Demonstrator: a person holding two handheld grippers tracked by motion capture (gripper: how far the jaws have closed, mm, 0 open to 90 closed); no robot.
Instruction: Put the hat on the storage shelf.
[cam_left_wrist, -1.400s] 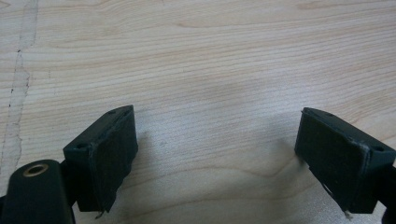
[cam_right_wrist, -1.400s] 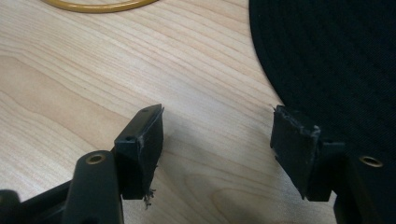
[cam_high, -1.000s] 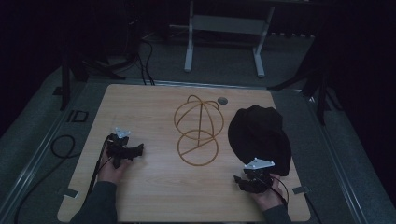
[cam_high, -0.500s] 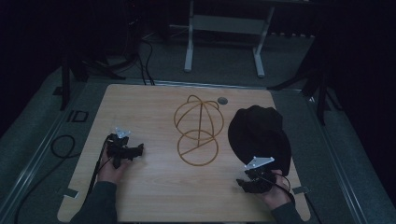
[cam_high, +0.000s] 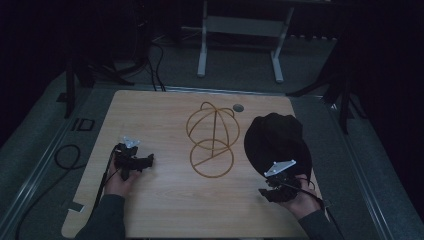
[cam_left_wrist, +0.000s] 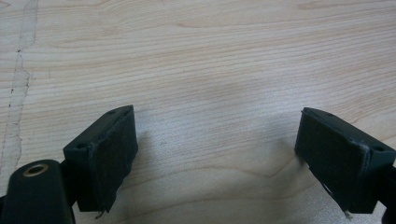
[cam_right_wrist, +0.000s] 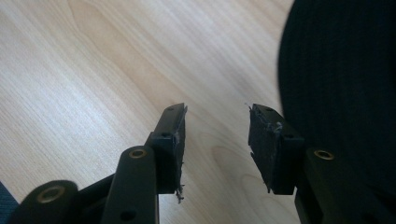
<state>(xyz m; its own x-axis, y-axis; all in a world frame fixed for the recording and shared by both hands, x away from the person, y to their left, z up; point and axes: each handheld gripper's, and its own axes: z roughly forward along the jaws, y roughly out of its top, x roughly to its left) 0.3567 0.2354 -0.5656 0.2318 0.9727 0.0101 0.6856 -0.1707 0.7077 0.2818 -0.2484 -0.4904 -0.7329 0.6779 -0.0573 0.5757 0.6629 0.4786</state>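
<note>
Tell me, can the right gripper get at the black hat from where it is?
Probably yes: the right gripper hangs at the black hat's near edge, jaws part open with nothing between them, bare tabletop beneath.

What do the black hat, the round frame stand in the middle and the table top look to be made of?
Black hat: probably knitted or ribbed fabric, matte; fine parallel ribs show in the right gripper view.
Frame stand: thin wire or rod bent into hoops, tan or golden; metal or rattan, cannot tell.
Table top: light wood or wood-look laminate, with visible grain lines and a soft sheen.
</note>
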